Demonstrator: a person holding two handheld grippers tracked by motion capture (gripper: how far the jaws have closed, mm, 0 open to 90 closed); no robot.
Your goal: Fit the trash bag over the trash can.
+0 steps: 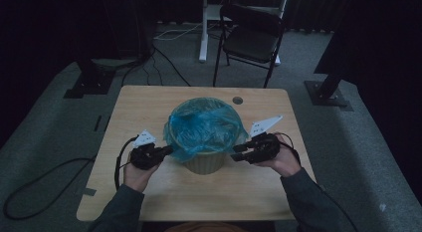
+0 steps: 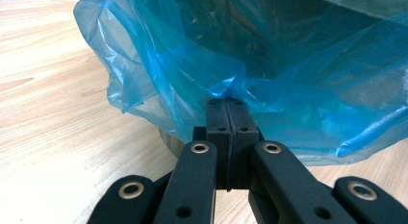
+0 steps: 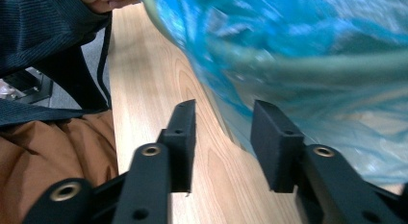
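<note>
Two tools, one bin, one liner. Catalogued relative to the bin throughout.

Bin point(image 1: 203, 162): pale, round, upright near the middle of the bench point(image 1: 149, 100). Lined with blue plastic bag point(image 1: 206, 127), crumpled across the mouth and draped over the rim down the outer wall.

Left tool point(image 1: 168, 150): at the bin's left side, level with the rim, tip against the overhanging bag. Held in left hand point(image 1: 137, 173). Jaws clenched together, a fold of the bag's hem pinched at their tips, as seen in the left gripper view point(image 2: 226, 106). Grey three-cornered plate on top; cable looping off over the bench, away from the bin.

Right tool point(image 1: 238, 152): at the bin's right side, just below rim level, tip close to the draped bag. Held in right hand point(image 1: 284, 160). Jaws parted, partway between shut and full spread, nothing between the pads in the right gripper view point(image 3: 223, 123); bag film just beyond the right-hand pad, contact not clear owing to blur. Grey plate on top.

Bench: light wood grain, small round hole point(image 1: 237, 100) behind the bin.

Folding chair point(image 1: 251, 38): dark, on the grey carpet, well behind the bin, beyond the bench's far edge.

Dark sleeves point(image 1: 114, 207) entering from the near edge, either side of the bin.
</note>
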